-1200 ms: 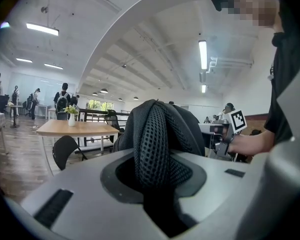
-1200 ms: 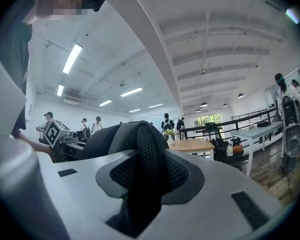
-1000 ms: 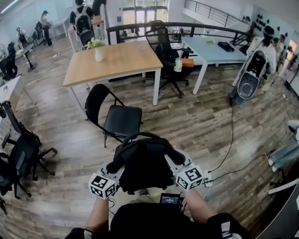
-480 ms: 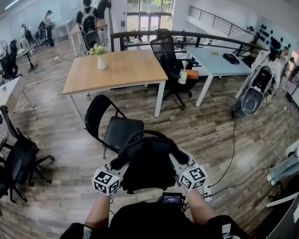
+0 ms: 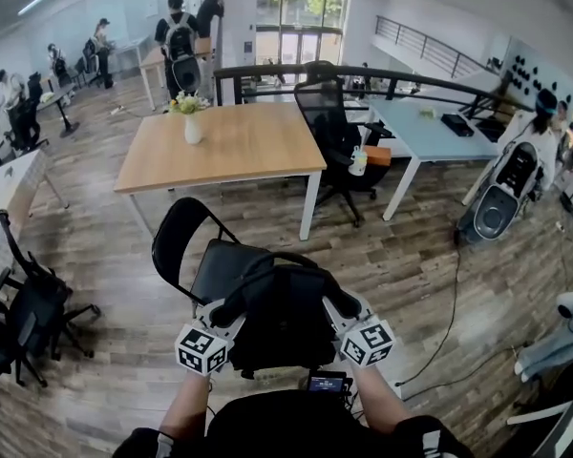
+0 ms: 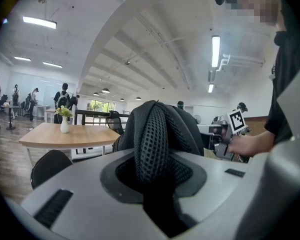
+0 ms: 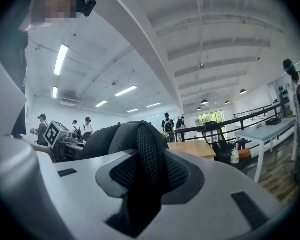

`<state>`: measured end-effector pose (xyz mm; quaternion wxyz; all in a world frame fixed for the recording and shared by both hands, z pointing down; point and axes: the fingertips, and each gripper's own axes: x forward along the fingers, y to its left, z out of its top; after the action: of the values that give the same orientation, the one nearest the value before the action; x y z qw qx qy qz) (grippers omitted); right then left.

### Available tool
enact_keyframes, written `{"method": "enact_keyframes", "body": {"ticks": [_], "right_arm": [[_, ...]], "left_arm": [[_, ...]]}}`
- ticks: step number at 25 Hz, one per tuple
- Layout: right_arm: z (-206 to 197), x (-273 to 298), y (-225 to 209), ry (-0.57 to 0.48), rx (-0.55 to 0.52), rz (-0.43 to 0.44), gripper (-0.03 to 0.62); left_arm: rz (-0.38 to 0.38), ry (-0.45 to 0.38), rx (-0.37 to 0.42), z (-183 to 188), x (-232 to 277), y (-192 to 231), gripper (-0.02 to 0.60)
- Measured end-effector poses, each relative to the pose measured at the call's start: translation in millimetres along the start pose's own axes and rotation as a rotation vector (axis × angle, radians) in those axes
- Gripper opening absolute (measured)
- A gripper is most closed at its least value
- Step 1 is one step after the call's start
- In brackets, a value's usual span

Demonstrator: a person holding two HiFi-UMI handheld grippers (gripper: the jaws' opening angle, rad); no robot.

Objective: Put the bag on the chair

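left tongs (image 5: 224, 313) are partly closed, clamped on a padded mesh strap (image 6: 152, 134) of the black bag (image 5: 282, 322). right tongs (image 5: 342, 305) grip the other strap (image 7: 147, 154). the bag hangs between them, by the near edge of the folding chair (image 5: 183, 241).

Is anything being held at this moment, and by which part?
Yes, the black backpack. The left claw is shut on one mesh shoulder strap, and the right claw is shut on the other strap.
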<state>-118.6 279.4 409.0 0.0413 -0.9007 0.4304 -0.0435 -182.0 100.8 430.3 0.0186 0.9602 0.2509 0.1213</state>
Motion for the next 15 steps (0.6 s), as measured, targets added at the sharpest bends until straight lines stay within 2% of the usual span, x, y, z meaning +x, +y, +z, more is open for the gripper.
{"method": "enact_keyframes", "body": {"ticks": [5,15], "right_arm": [[-2.3,34.4,-67.0,0.022,0.018,0.068,0.13],[22.5,92.7,-191.7,0.014,-0.012,0.206,0.13]], "left_arm": [[0.067,0.0,-0.025,5.0,63.1,11.5,0.107],[0.187,-0.037,-0.058,37.9,180.0,26.5,0.107]]}}
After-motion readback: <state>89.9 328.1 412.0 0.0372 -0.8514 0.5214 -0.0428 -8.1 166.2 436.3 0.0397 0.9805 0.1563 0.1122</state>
